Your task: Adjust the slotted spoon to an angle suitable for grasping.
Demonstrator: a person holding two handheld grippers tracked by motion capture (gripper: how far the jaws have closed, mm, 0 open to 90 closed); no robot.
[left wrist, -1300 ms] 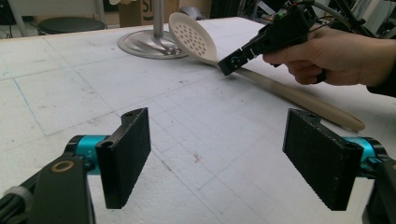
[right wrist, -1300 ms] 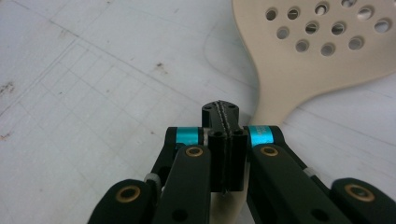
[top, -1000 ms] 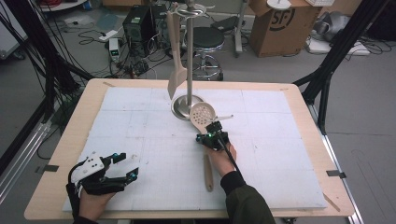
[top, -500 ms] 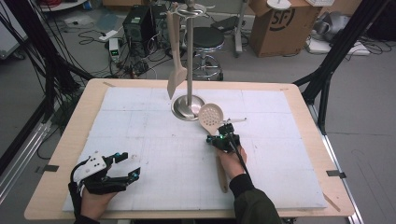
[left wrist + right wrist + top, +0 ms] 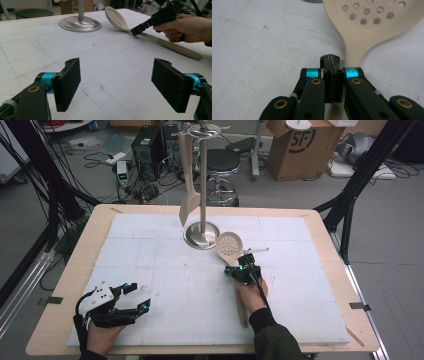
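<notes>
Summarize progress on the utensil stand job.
Done: a spatula hangs on the stand. In hand: the slotted spoon lies flat beside the stand's base, with the right gripper at its neck, jaws shut on nothing. The left gripper idles open. Probably left: gripping and hanging the spoon.

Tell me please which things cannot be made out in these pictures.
- Slotted spoon: in the high view the right gripper and the hand cover the middle of its handle.
- Right gripper view: the jaws are pressed together, but whether they touch the spoon's neck is hidden behind them.
- Stand: its top is cut off by the upper edge of the high view.
- Spatula hanging on the stand: its hook is too small to tell.
</notes>
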